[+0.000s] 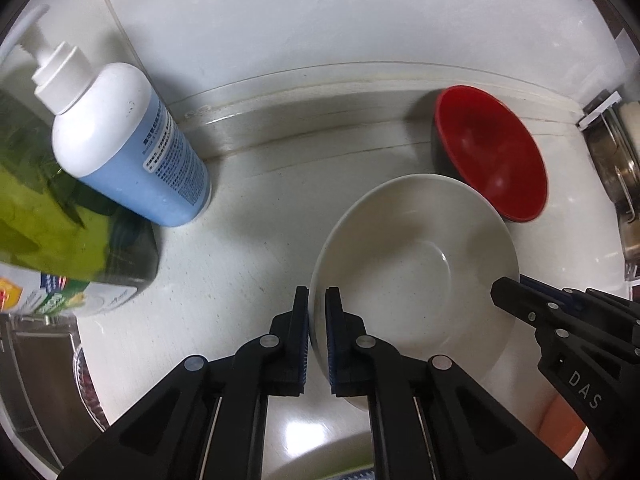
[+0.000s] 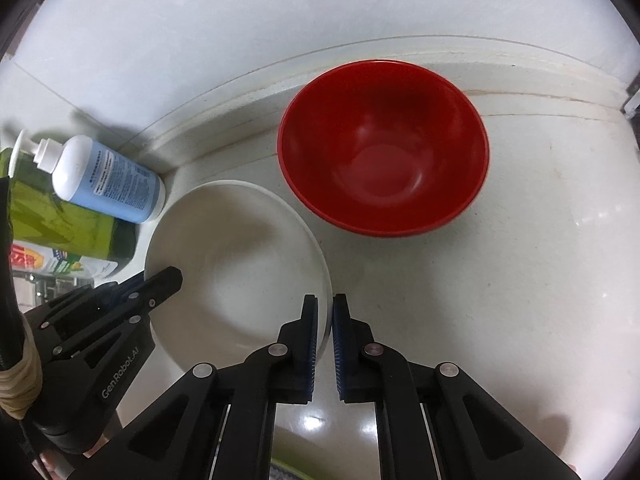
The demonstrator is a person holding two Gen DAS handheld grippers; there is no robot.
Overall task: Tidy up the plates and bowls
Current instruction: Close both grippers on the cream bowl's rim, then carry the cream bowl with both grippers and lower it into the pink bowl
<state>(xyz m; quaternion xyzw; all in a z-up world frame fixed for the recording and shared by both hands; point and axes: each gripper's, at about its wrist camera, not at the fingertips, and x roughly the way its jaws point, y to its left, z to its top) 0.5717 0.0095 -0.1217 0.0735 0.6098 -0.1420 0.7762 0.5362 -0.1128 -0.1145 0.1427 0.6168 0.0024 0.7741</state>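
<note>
A white deep plate [image 1: 416, 264] [image 2: 240, 256] sits on the white counter. My left gripper [image 1: 317, 300] is shut on its left rim, one pad inside and one outside. My right gripper [image 2: 325, 308] is shut on the opposite, right rim in the same way. Each gripper also shows in the other's view: the right gripper [image 1: 505, 291] at the plate's right edge, the left gripper [image 2: 170, 278] at its left edge. A red bowl [image 1: 492, 152] [image 2: 384, 148] stands upright and empty just behind the plate, near the wall.
A white and blue pump bottle [image 1: 128, 148] [image 2: 108, 180] and a green dish-soap bottle [image 1: 60, 232] stand left of the plate. Metal pots [image 1: 616, 176] are at the far right. A sink edge [image 1: 36, 380] lies at the lower left. The wall closes the back.
</note>
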